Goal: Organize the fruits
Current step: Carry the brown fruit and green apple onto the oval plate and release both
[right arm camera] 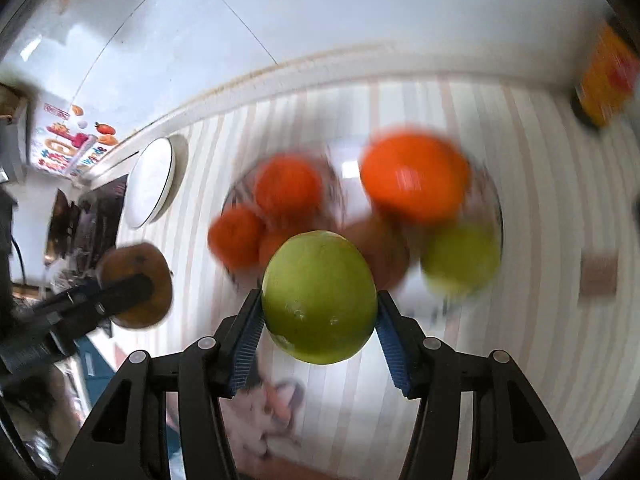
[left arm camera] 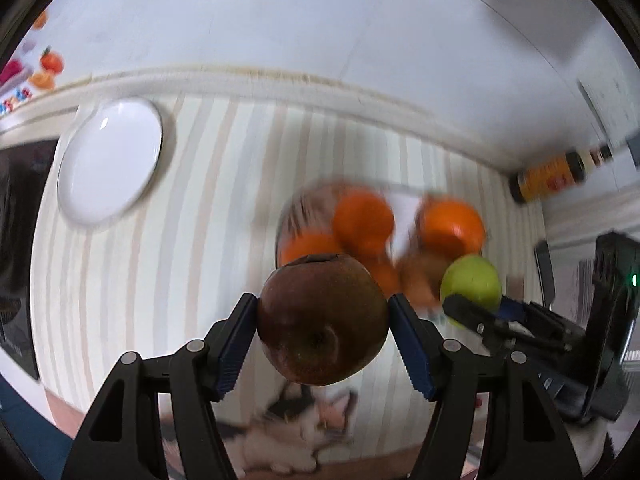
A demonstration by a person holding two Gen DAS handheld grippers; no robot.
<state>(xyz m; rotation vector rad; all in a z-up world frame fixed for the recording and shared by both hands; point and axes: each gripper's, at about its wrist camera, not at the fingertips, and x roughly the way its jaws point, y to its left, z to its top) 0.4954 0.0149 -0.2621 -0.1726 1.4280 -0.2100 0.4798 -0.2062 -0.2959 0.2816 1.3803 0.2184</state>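
Observation:
My left gripper (left arm camera: 323, 320) is shut on a brown-red apple (left arm camera: 320, 320) and holds it above the striped tablecloth. My right gripper (right arm camera: 319, 308) is shut on a green apple (right arm camera: 319, 296), also held in the air. Beyond both is a glass bowl (right arm camera: 490, 200) with several oranges (right arm camera: 412, 176), a brownish fruit (right arm camera: 380, 248) and another green apple (right arm camera: 460, 260). In the left wrist view the right gripper (left arm camera: 472, 312) with the green apple (left arm camera: 472, 280) is at the right. In the right wrist view the left gripper (right arm camera: 120, 292) with the brown apple (right arm camera: 140, 276) is at the left.
An empty white plate (left arm camera: 110, 160) lies on the tablecloth at the far left, also in the right wrist view (right arm camera: 152, 182). A yellow-labelled bottle (left arm camera: 560, 176) lies at the far right near the wall. A dark appliance (left arm camera: 20, 240) is at the left edge.

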